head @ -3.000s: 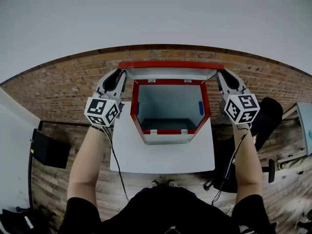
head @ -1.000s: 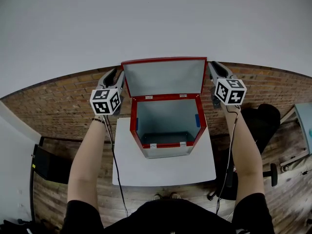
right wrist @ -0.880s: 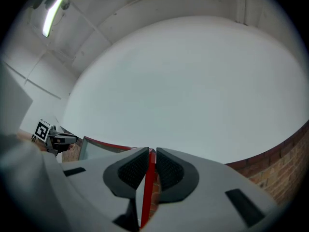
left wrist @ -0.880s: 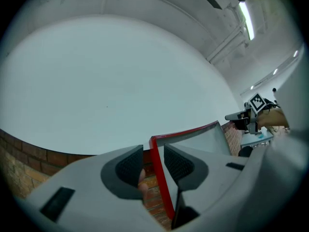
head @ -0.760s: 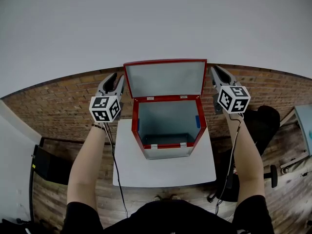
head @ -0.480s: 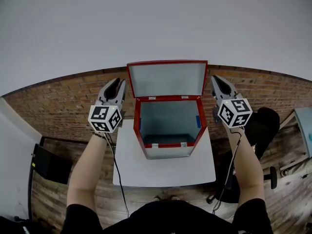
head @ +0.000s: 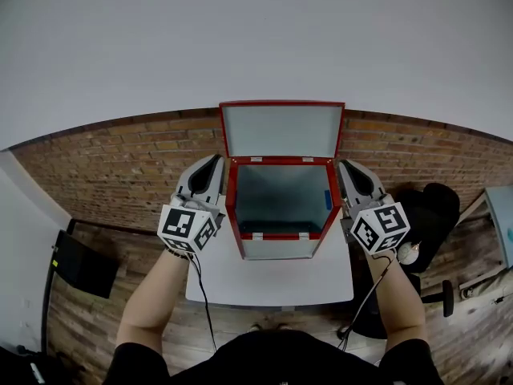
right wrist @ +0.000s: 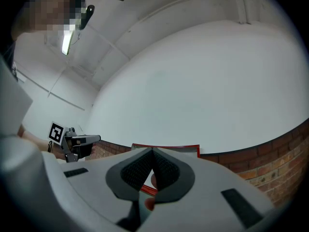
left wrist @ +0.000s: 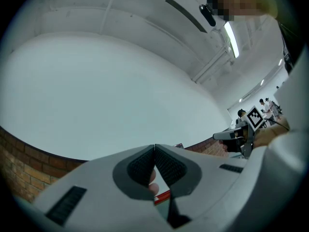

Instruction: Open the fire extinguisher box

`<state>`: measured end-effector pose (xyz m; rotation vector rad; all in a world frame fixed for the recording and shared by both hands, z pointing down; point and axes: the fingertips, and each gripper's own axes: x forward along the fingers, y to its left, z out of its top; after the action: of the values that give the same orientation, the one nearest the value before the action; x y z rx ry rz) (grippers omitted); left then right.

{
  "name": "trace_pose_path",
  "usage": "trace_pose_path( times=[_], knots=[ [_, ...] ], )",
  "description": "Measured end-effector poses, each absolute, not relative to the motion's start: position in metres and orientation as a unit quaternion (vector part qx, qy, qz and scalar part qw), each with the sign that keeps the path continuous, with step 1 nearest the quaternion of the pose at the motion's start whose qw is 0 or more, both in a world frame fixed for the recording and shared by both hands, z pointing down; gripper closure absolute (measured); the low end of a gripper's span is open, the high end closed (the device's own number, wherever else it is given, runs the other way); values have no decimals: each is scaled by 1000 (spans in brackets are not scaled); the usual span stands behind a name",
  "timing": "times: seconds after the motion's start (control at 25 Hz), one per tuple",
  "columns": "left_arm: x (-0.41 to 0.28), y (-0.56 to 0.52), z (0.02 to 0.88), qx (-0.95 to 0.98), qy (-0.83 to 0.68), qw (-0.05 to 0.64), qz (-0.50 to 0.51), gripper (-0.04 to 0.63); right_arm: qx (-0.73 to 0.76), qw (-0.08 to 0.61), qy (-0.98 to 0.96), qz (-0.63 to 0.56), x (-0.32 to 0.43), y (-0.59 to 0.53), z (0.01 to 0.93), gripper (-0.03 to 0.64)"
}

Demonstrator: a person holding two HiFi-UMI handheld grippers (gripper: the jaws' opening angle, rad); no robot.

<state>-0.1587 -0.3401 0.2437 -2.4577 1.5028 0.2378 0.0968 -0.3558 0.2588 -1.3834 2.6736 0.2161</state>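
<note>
Flanking the open fire extinguisher box (head: 280,249) at nine and three o'clock, the left gripper (head: 214,164) and right gripper (head: 345,167) have their fingers together, empty.

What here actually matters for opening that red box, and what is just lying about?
Part of the job:
- box, with its lid already up
- left gripper, shut and empty
- right gripper, shut and empty

Just there:
- table under the box
- black chair
- black case on the floor
</note>
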Motion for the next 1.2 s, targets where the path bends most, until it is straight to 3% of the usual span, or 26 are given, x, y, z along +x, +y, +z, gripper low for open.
trace_pose_path(
  times=[0.96,1.2],
  knots=[
    [-96,-232,378,-882,467,-10,62,546,-430,20,903,7,65,-245,370,598],
    [-80,-209,403,-890,453,-17,49,546,-415,19,910,0,53,-224,392,598]
  ],
)
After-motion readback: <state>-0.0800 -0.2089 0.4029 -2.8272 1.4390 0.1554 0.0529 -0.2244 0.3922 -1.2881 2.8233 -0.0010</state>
